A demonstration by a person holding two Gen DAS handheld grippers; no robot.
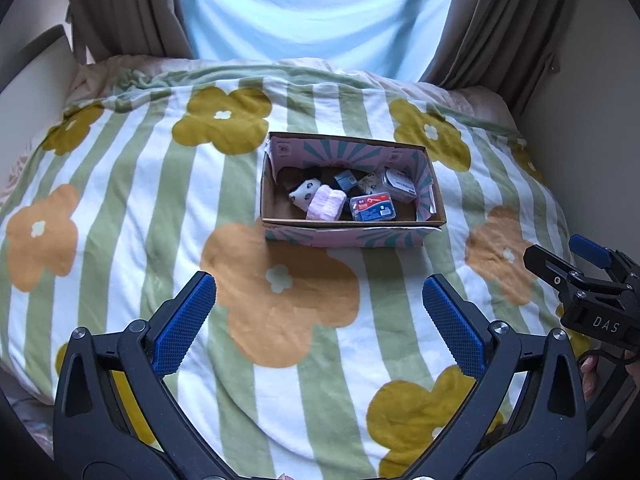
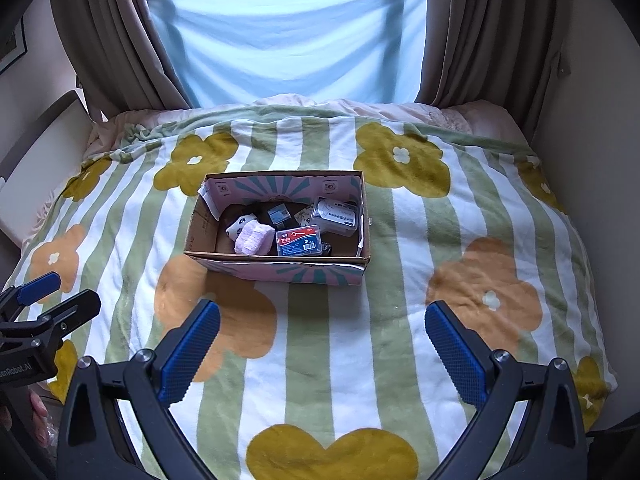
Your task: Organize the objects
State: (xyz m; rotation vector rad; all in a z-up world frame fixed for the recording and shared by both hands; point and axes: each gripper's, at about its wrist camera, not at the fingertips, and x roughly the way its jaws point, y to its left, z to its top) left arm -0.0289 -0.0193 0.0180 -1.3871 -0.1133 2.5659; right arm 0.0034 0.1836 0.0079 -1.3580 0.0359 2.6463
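An open cardboard box point(image 1: 352, 234) point(image 2: 280, 270) with pink and teal printed sides sits mid-bed. Inside lie a pink rolled cloth point(image 1: 326, 203) point(image 2: 253, 239), a spotted white sock point(image 1: 306, 190), a blue and red plastic case point(image 1: 373, 207) point(image 2: 299, 241), a clear plastic case point(image 1: 400, 184) point(image 2: 336, 215) and a small dark box point(image 1: 345, 180). My left gripper point(image 1: 318, 316) is open and empty, well short of the box; it also shows at the left edge of the right wrist view point(image 2: 60, 294). My right gripper point(image 2: 322, 340) is open and empty, also short of the box; it also shows at the right edge of the left wrist view point(image 1: 560, 256).
The bed is covered by a striped green and white blanket point(image 1: 160, 200) point(image 2: 440, 240) with big yellow and orange flowers. Brown curtains point(image 2: 104, 40) and a pale blue sheer point(image 2: 288, 40) hang behind it. Walls close in on both sides of the bed.
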